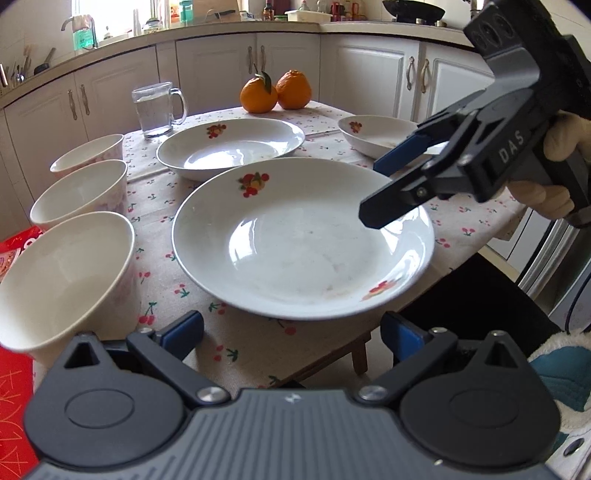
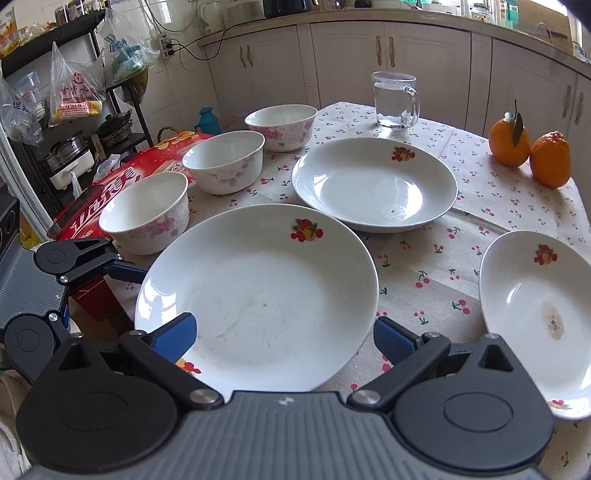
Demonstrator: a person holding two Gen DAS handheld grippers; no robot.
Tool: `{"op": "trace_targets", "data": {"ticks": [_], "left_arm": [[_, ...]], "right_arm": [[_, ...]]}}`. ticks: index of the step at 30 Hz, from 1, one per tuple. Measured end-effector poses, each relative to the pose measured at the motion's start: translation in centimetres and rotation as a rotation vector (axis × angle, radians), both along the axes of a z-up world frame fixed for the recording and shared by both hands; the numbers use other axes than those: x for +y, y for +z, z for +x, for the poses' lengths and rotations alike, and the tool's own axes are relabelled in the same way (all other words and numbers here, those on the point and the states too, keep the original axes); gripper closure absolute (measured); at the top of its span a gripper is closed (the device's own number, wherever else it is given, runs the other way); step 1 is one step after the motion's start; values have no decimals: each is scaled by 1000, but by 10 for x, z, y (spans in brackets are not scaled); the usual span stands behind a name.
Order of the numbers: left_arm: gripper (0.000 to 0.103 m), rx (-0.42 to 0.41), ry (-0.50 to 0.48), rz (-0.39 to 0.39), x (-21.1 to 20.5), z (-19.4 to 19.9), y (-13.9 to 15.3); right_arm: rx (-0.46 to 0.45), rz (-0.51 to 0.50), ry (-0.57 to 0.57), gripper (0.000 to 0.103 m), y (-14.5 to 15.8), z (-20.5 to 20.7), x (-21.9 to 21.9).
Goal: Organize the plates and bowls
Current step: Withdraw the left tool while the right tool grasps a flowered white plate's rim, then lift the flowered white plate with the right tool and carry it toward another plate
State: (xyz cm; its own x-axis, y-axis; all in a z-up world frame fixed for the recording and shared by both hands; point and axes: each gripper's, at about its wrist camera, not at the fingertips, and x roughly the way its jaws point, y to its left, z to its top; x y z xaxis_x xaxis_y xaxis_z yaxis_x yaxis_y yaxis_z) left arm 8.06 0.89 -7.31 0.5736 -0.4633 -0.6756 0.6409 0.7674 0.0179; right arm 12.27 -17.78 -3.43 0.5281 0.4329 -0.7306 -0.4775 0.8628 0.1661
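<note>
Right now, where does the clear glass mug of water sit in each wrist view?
Left wrist: clear glass mug of water at upper left, behind the farther white fruit-print plate.
Right wrist: mug at upper right of centre.
Shared landmark: the two oranges.

A home kitchen: white cabinets (image 2: 388,55) under a cluttered counter (image 1: 221,27), a faucet (image 1: 74,24), a wok (image 1: 413,10), and a cherry-print tablecloth (image 2: 424,258) carrying plates (image 2: 258,295), bowls (image 2: 225,162), a mug (image 2: 395,99) and oranges (image 2: 532,151).
</note>
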Motion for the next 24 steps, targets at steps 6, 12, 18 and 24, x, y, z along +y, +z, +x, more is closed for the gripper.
{"op": "trace_targets", "data": {"ticks": [6,12,18,24], "left_arm": [[2,-10,-15,9,-6,1,0],[2,5,-20,-11,-9,7,1],[3,2,-31,-19,-10,10,0],[5,9,-27,-26,-9,11,1]], "right_arm": [[40,18,19,0,-8,25,-1],[77,41,43,2,-15,48,-1],[128,87,71,11,-21,70,-2],[143,103,98,16,-18,80,-2]]}}
